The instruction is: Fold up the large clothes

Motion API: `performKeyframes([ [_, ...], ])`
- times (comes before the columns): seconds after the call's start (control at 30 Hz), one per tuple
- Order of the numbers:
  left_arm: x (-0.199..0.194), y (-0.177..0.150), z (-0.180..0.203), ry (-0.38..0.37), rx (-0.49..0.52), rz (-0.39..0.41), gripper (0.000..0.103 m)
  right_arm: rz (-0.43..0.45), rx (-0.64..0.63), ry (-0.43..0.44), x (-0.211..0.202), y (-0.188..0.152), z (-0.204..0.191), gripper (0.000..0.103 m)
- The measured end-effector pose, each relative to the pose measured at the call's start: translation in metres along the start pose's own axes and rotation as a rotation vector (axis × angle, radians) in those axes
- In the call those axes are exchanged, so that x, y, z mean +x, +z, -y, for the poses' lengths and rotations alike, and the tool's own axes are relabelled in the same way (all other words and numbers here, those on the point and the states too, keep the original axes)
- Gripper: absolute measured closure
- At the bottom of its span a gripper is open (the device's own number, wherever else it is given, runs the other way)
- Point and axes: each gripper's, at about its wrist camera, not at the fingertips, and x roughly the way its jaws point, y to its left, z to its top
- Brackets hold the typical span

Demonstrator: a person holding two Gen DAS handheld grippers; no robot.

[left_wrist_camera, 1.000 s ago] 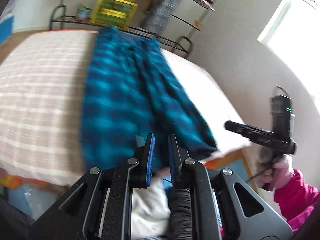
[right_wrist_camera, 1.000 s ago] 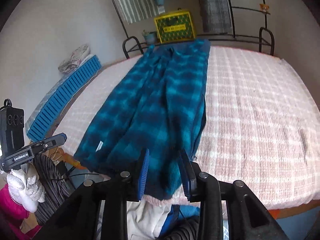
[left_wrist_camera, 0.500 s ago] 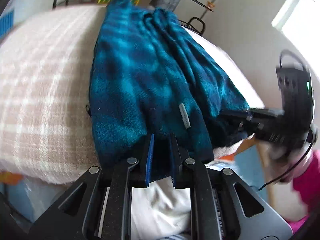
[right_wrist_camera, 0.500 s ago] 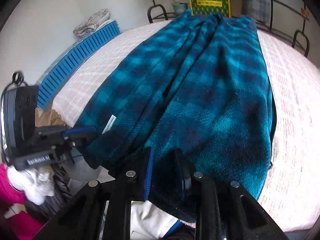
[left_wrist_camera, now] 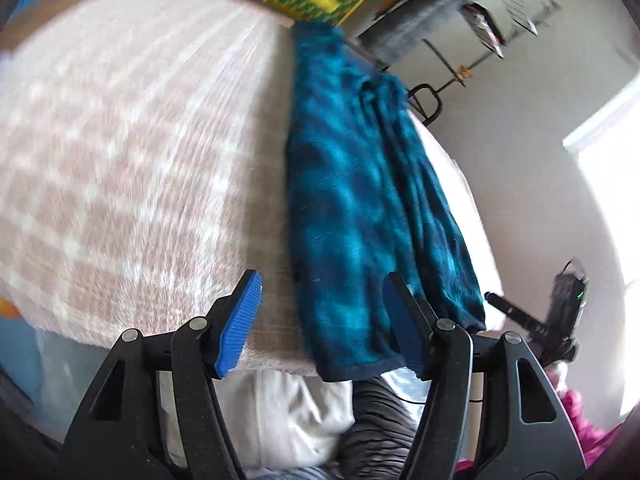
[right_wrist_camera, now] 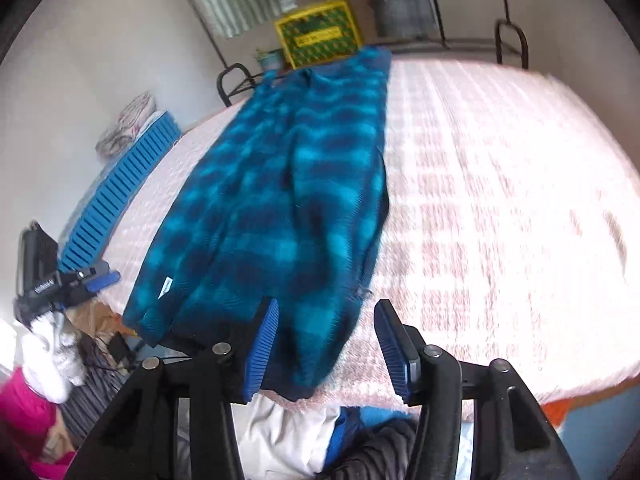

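A teal and navy plaid fleece garment lies stretched lengthwise on the bed, its near hem hanging over the bed's front edge. My left gripper hovers over that hem with its jaws opening. The hem's left corner lies between the blue pads, which do not press on it. My right gripper stands over the hem's right corner, jaws also opening, pads clear of the fleece. Each view shows the other gripper off to the side: the right gripper and the left gripper.
The bed has a pink and white checked cover. A yellow-green crate and a metal rack stand behind it. A blue ribbed mat lies on the left. Piled clothes sit below the front edge. A gloved hand holds the left gripper.
Both grippers were shut on the garment's near hem; now both stand wide apart and the fleece lies loose on the bed. The left view has swung leftward over the cover.
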Motion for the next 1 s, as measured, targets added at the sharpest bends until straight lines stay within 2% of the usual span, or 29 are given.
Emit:
performKeyframes([
  [0.13,0.023,-0.003,-0.018,-0.068,-0.086,-0.085,0.039,-0.089,0.088,0.123,0.021,0.000,0.022,0.049],
  [0.23,0.033,-0.009,-0.018,-0.104,-0.097,-0.107,0.039,-0.118,0.138,0.187,0.031,-0.003,0.030,0.050],
  [0.3,0.033,-0.014,-0.014,-0.119,-0.083,-0.118,0.045,-0.136,0.161,0.247,0.038,-0.007,0.033,0.051],
  [0.33,0.036,-0.017,-0.011,-0.122,-0.070,-0.135,0.054,-0.145,0.167,0.273,0.038,-0.010,0.033,0.052],
  [0.37,0.038,-0.018,-0.008,-0.121,-0.060,-0.145,0.058,-0.151,0.171,0.296,0.040,-0.011,0.033,0.052],
  [0.4,0.041,-0.022,-0.005,-0.122,-0.041,-0.160,0.058,-0.152,0.172,0.311,0.041,-0.012,0.032,0.052],
  [0.57,0.047,-0.023,0.004,-0.139,-0.038,-0.176,0.069,-0.157,0.188,0.365,0.053,-0.009,0.023,0.052],
  [0.6,0.047,-0.023,0.006,-0.138,-0.034,-0.175,0.070,-0.166,0.169,0.367,0.056,-0.009,0.018,0.052],
  [0.67,0.048,-0.024,0.009,-0.128,-0.015,-0.170,0.080,-0.175,0.126,0.353,0.055,-0.010,0.008,0.052],
  [0.7,0.048,-0.023,0.010,-0.124,-0.010,-0.168,0.082,-0.177,0.116,0.345,0.055,-0.010,0.005,0.053],
  [0.77,0.045,-0.020,0.007,-0.145,-0.034,-0.162,0.088,-0.186,0.143,0.357,0.056,-0.009,0.007,0.075],
  [0.8,0.042,-0.019,0.006,-0.159,-0.050,-0.154,0.089,-0.189,0.159,0.361,0.058,-0.010,0.008,0.079],
  [0.87,0.034,-0.017,0.009,-0.179,-0.053,-0.136,0.090,-0.179,0.182,0.379,0.054,-0.008,0.009,0.086],
  [1.0,0.025,-0.010,0.022,-0.217,-0.054,-0.104,0.090,-0.138,0.229,0.448,0.041,0.000,0.010,0.089],
])
